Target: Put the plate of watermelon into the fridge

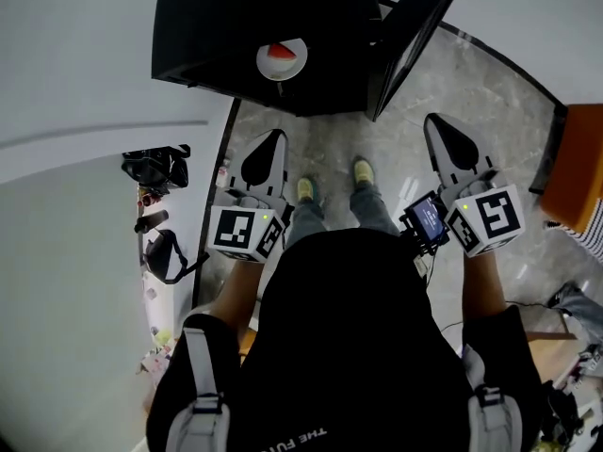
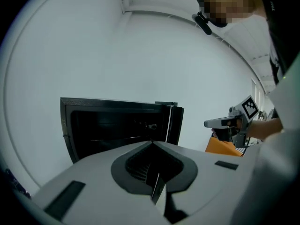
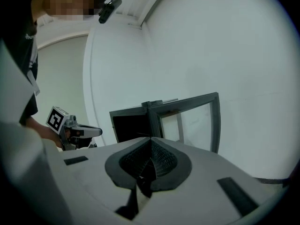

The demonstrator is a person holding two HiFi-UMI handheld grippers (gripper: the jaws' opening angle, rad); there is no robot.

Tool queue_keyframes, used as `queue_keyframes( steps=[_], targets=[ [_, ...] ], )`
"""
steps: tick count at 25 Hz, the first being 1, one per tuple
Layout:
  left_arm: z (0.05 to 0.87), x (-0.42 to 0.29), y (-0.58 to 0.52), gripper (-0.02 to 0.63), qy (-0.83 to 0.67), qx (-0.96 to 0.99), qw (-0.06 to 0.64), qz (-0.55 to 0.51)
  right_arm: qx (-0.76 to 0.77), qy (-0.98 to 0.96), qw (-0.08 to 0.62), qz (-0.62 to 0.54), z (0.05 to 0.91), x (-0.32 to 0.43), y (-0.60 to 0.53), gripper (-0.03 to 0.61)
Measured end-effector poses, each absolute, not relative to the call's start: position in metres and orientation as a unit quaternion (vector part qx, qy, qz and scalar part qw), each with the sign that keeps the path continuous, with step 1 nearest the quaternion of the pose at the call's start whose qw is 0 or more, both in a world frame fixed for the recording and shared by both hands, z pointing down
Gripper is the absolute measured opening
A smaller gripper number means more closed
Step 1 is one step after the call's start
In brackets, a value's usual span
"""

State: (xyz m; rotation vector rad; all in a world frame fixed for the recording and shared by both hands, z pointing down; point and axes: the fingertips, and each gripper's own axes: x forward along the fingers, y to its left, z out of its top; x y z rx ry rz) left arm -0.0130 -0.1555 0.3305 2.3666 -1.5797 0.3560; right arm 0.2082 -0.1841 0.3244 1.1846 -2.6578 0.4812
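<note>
Now left gripper (image 1: 272, 139) and right gripper (image 1: 437, 122) both pressed together, empty. Plate (image 1: 281, 61) of watermelon (image 1: 280, 52) at open fridge (image 1: 207, 26). I judge plate stiff, slick, breakable; pinch rim, keep level.

**Grey marbled stone floor (image 1: 452, 73) bearing an open black fridge (image 1: 217, 26)**
A white plate of red watermelon (image 1: 281, 59) is seen resting within the fridge.

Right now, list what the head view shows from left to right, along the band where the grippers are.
black bag → left gripper → left shoe → right shoe → right gripper → orange object
</note>
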Motion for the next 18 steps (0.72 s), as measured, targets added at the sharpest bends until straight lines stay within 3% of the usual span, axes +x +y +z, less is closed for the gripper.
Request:
queue_keyframes(
  steps=[12, 18],
  targets=[
    [0.306, 0.006, -0.127, 0.012, -0.496, 0.856, 0.109, 0.102, 0.433, -0.881, 0.089, 0.168, 0.32, 0.201, -0.131, 0.009],
    [0.289, -0.023, -0.057, 0.012, -0.482, 0.868, 0.097, 0.066, 0.466, -0.868, 0.1, 0.136, 0.3, 0.175, -0.065, 0.01]
  ],
)
